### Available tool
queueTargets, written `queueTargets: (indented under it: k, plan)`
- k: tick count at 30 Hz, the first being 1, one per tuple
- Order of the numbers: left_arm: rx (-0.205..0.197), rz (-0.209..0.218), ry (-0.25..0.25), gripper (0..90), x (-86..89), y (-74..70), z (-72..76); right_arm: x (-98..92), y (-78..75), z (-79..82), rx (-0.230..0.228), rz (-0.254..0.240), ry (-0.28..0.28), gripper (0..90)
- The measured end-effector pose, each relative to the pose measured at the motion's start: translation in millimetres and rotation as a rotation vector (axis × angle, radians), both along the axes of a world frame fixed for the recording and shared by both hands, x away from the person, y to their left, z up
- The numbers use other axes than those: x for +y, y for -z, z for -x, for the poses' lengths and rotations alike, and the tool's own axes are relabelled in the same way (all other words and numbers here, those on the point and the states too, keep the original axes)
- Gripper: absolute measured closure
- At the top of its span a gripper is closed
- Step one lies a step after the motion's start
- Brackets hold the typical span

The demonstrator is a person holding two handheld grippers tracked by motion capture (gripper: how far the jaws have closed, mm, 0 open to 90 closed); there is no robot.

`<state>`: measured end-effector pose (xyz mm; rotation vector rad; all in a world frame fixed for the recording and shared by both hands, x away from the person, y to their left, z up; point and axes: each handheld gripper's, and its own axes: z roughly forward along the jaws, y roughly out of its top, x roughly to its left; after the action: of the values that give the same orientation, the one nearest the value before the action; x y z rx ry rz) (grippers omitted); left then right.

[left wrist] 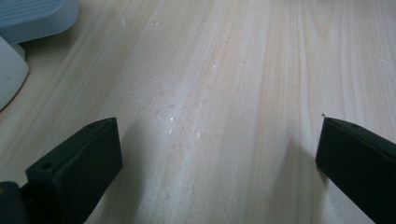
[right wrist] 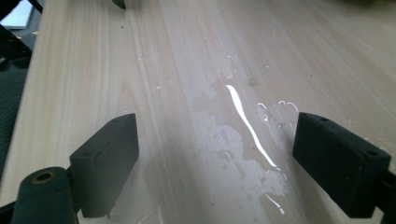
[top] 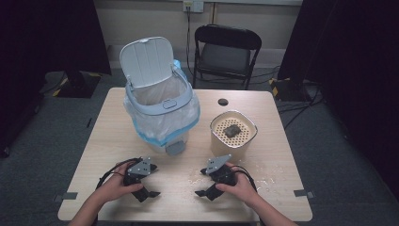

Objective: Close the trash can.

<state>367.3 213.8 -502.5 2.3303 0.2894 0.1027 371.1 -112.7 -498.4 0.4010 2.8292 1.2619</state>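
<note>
A white pedal bin (top: pixel 160 101) stands at the table's back left, its lid up and a clear bag lining it. To its right sits a cream container with a perforated insert (top: pixel 234 134), a dark lump (top: pixel 232 131) lying in it. Near the front edge a hand holds each gripper low over the wood. My left gripper (top: pixel 154 180) (left wrist: pixel 217 149) is open, with only bare tabletop and small droplets (left wrist: pixel 182 126) between its jaws. My right gripper (top: pixel 201 182) (right wrist: pixel 217 149) is open too, over a shiny wet patch (right wrist: pixel 243 154).
The bin's grey foot pedal (top: pixel 175 148) juts toward the grippers, and the bin's base (left wrist: pixel 32 18) sits at the top left of the left gripper view. Water spots (top: pixel 270 181) dot the front right of the table (top: pixel 108 136). A black chair (top: pixel 226 52) stands behind it.
</note>
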Motion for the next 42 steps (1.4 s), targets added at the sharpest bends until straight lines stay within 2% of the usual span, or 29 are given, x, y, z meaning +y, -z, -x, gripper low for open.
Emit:
queueTargets:
  k: [3,5,9,10,11,12,13,15,17,18,19,20,21,23,24,26,28,30,31,32,33,34,35,36,39,42]
  plan:
    - [-0.001,0.001,-0.001,0.0,0.0,0.1,0.0,1.1,-0.7,0.5,-0.017,0.022,-0.004,13.5]
    - [0.000,0.001,-0.001,0.0,0.0,0.0,0.0,1.8,-0.5,1.5,-0.047,0.038,-0.016,13.4]
    - [0.007,-0.003,-0.024,0.0,0.4,-0.5,1.6,2.6,-0.2,2.7,-0.073,0.052,-0.034,13.4]
    - [0.027,0.034,-0.043,0.0,0.9,0.3,1.7,0.9,1.4,3.0,-0.065,0.027,-0.024,13.4]
    - [0.027,0.034,-0.043,0.8,0.9,0.3,1.7,0.9,1.4,3.0,-0.065,0.027,-0.024,13.4]
    - [0.045,0.031,-0.064,4.3,4.3,-2.6,1.5,-0.3,2.1,3.3,-0.070,0.022,-0.028,13.4]
    - [0.057,0.041,-0.079,8.6,6.8,-4.4,0.7,-0.4,2.2,3.6,-0.073,0.023,-0.027,13.4]
    - [0.098,0.057,-0.133,22.8,12.5,-10.4,-1.4,-0.4,2.3,4.7,-0.078,0.024,-0.019,13.3]
    - [0.114,0.075,-0.156,14.3,19.2,-16.6,-2.7,-0.4,2.4,5.6,-0.076,0.025,-0.018,13.3]
    - [0.120,0.083,-0.166,16.8,23.7,-20.6,-3.6,-0.5,2.4,5.8,-0.077,0.024,-0.019,13.3]
    - [0.144,0.099,-0.183,18.4,28.1,-24.7,-4.4,-0.6,2.4,5.9,-0.077,0.025,-0.018,13.3]
    - [0.144,0.099,-0.183,16.8,28.1,-24.7,-4.4,-0.6,2.4,5.9,-0.077,0.025,-0.018,13.3]
    - [0.178,0.125,-0.206,15.7,37.9,-35.0,-6.6,-0.5,2.5,6.0,-0.077,0.024,-0.018,13.3]
    - [0.169,0.129,-0.215,15.6,41.2,-38.7,-7.2,-0.5,2.5,6.0,-0.077,0.024,-0.018,13.3]
    - [0.165,0.131,-0.252,15.7,50.1,-49.1,-8.0,-0.5,2.5,6.0,-0.078,0.024,-0.018,13.3]
    - [0.142,0.123,-0.285,15.7,59.1,-59.8,-8.9,-0.5,2.5,6.0,-0.077,0.024,-0.018,13.2]
    - [0.144,0.134,-0.322,15.7,67.6,-70.5,-11.8,-0.5,2.5,6.0,-0.078,0.025,-0.019,13.2]
    - [0.145,0.125,-0.363,15.7,74.1,-80.7,-15.2,-0.5,2.5,6.0,-0.078,0.025,-0.019,13.2]
    - [0.145,0.125,-0.363,15.7,74.1,-80.7,-15.2,-0.5,2.5,6.0,-0.078,0.025,-0.019,13.2]
    - [0.161,0.117,-0.386,15.7,77.1,-86.0,-16.8,-0.5,2.5,6.0,-0.078,0.025,-0.019,13.2]
    - [0.177,0.092,-0.399,15.7,79.9,-91.9,-19.6,-0.5,2.5,6.1,-0.079,0.025,-0.019,13.2]
    - [0.170,0.068,-0.405,15.7,80.8,-95.3,-20.7,-0.7,2.6,6.2,-0.080,0.025,-0.020,13.2]
    - [0.170,0.068,-0.405,15.7,80.8,-95.3,-20.7,-0.9,2.6,6.5,-0.082,0.025,-0.021,13.1]
    - [0.172,0.055,-0.406,15.7,82.2,-101.0,-23.3,-1.4,2.6,6.8,-0.082,0.026,-0.022,13.1]
    - [0.171,0.054,-0.393,15.9,82.6,-107.2,-25.8,-1.9,2.6,7.2,-0.081,0.024,-0.026,13.2]
    - [0.165,0.069,-0.384,15.9,83.7,-122.0,-32.4,-2.1,2.6,7.2,-0.081,0.025,-0.026,13.1]
